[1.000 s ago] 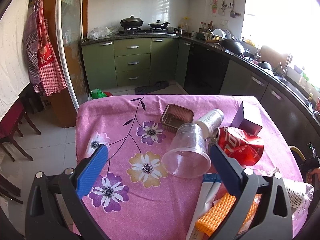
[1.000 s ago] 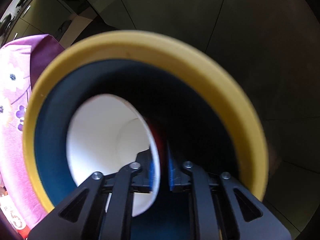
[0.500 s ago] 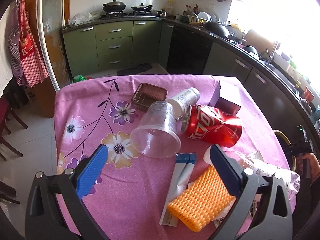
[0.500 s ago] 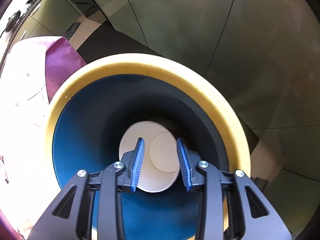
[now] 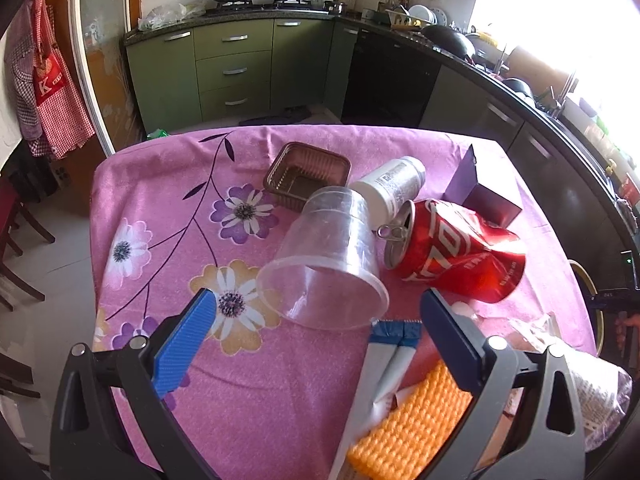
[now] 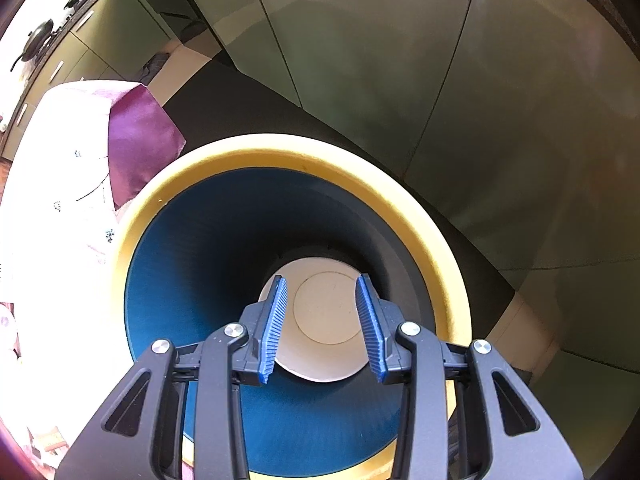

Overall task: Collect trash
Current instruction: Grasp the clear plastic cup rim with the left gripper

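In the left wrist view my left gripper point(image 5: 316, 320) is open and empty, just above a clear plastic cup point(image 5: 328, 264) lying on its side on the pink floral tablecloth point(image 5: 160, 208). Beside the cup lie a crushed red can point(image 5: 456, 256), a white bottle point(image 5: 392, 188), a brown plastic tray point(image 5: 306, 176), a purple box point(image 5: 484, 192), a blue-white wrapper point(image 5: 384, 364), an orange foam net point(image 5: 412, 420) and a clear plastic bag point(image 5: 596, 388). In the right wrist view my right gripper point(image 6: 322, 330) is open and empty above a yellow-rimmed blue bin point(image 6: 168, 184). A white paper cup point(image 6: 324, 312) lies at its bottom.
The bin stands on the floor beside the table's right edge; its rim also shows in the left wrist view point(image 5: 586, 276). Green kitchen cabinets point(image 5: 236, 68) and a dark counter point(image 5: 500, 80) lie beyond the table. Dark chairs point(image 5: 16, 248) stand at the left.
My right gripper has opened, let go of the white paper cup, which fell to the bin's bottom, and risen. My left gripper has come closer to the clear cup.
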Available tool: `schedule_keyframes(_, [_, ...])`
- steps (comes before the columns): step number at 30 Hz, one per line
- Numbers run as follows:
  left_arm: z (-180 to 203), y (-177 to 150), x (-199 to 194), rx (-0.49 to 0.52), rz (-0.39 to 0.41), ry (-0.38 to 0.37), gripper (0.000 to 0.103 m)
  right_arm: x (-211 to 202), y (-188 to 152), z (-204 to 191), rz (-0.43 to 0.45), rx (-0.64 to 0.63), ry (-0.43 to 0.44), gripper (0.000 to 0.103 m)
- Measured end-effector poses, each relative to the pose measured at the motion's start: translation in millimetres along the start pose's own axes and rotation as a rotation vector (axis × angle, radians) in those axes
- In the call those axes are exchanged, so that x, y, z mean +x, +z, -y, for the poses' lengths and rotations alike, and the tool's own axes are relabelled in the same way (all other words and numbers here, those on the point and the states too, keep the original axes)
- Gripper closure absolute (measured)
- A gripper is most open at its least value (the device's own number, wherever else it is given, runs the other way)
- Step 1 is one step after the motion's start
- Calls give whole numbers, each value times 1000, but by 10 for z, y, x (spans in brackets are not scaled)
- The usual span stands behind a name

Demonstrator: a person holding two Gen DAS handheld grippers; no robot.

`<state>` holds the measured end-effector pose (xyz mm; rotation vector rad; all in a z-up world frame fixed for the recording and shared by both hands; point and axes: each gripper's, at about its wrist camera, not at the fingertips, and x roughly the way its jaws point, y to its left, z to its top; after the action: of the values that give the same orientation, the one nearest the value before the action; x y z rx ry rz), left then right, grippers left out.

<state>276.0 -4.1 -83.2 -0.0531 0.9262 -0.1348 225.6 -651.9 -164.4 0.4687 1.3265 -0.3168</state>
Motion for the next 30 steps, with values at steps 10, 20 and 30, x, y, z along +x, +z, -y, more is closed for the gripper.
schedule_keyframes(10, [-138, -5, 143, -25, 5, 26, 6, 42, 48, -180, 1, -28, 4, 63])
schedule_keyframes(20, [-289, -135, -169, 93, 41, 63, 6, 87, 94, -251, -3, -38, 10, 63])
schedule_keyframes(30, [-214, -22, 192, 339, 97, 146, 7, 28, 83, -304, 7, -49, 17, 63])
